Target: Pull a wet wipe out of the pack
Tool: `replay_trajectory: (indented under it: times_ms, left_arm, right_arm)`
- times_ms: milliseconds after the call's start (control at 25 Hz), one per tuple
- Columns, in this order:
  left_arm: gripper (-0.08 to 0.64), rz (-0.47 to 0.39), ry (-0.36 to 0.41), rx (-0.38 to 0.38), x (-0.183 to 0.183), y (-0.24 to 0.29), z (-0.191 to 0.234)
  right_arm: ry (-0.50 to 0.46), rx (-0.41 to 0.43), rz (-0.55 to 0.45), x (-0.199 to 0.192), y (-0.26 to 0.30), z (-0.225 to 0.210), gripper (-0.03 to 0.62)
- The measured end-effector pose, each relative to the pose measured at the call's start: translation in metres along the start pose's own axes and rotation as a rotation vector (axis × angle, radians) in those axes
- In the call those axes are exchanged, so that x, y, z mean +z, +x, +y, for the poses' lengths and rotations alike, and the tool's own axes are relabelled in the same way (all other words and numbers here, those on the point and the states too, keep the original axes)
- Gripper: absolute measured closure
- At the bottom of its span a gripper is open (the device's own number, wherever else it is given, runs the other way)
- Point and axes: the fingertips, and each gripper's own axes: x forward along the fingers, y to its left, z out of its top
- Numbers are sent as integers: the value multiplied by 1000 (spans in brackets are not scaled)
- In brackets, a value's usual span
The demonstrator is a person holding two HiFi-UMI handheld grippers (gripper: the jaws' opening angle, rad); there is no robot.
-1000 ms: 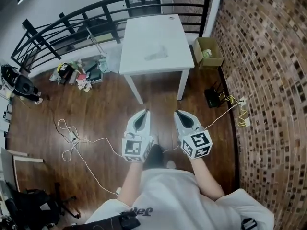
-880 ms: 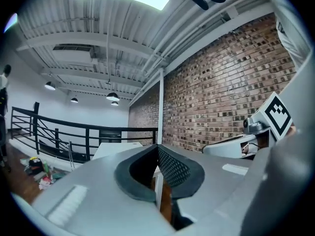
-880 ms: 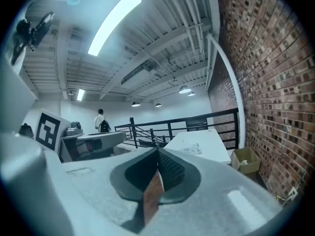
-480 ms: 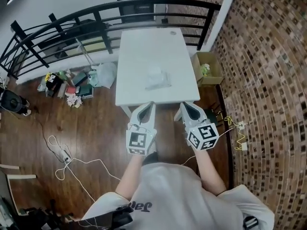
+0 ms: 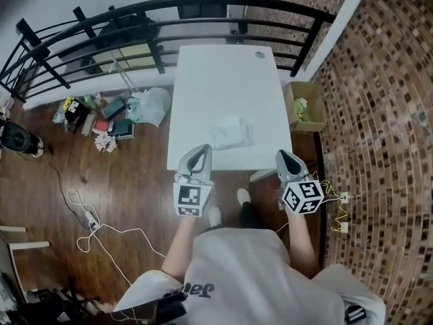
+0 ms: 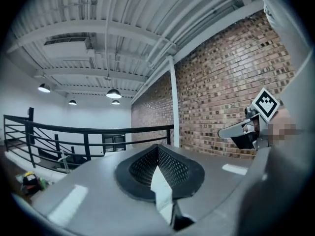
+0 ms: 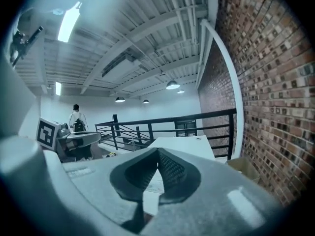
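Note:
The wet wipe pack (image 5: 231, 133), pale and flat, lies on the white table (image 5: 230, 80), nearer its front half. My left gripper (image 5: 204, 148) is over the table's front left edge, short of the pack and left of it. Its jaws meet at the tip with nothing between them (image 6: 157, 147). My right gripper (image 5: 281, 154) hangs just off the table's front right corner, also shut and empty (image 7: 157, 150). Both point toward the table, and neither touches the pack.
A black railing (image 5: 169, 19) runs behind the table. A brick wall (image 5: 379, 147) stands at the right, with a cardboard box (image 5: 306, 107) beside the table. Bags and clutter (image 5: 101, 114) lie on the wooden floor at the left, with cables (image 5: 88, 215) nearer me.
The person has walked up to the table. Both grippers, once over bare floor well short of it, now reach its front edge. Their jaws have stayed shut.

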Motion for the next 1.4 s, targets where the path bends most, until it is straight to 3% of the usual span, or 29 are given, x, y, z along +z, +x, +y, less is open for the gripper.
replay_trajectory:
  times_ms: [160, 360, 760, 1040, 1240, 1400]
  left_arm:
    - [545, 34, -39, 79, -14, 20, 27]
    - [545, 15, -73, 86, -5, 57, 28]
    - [545, 38, -42, 60, -3, 78, 15]
    - [545, 65, -37, 84, -10, 75, 26]
    - [545, 80, -34, 87, -15, 74, 22]
    - [545, 90, -34, 96, -17, 73, 21]
  right_arm:
    - [-21, 51, 64, -10, 40, -32, 603]
    - [-87, 170, 75, 14, 84, -67, 603]
    - [-514, 469, 222, 57, 141, -115, 586]
    - [-762, 786, 400, 43, 195, -56, 517]
    - [-873, 1040, 588, -20, 206, 4, 457]
    - [-953, 1147, 709, -77, 213, 34, 457]
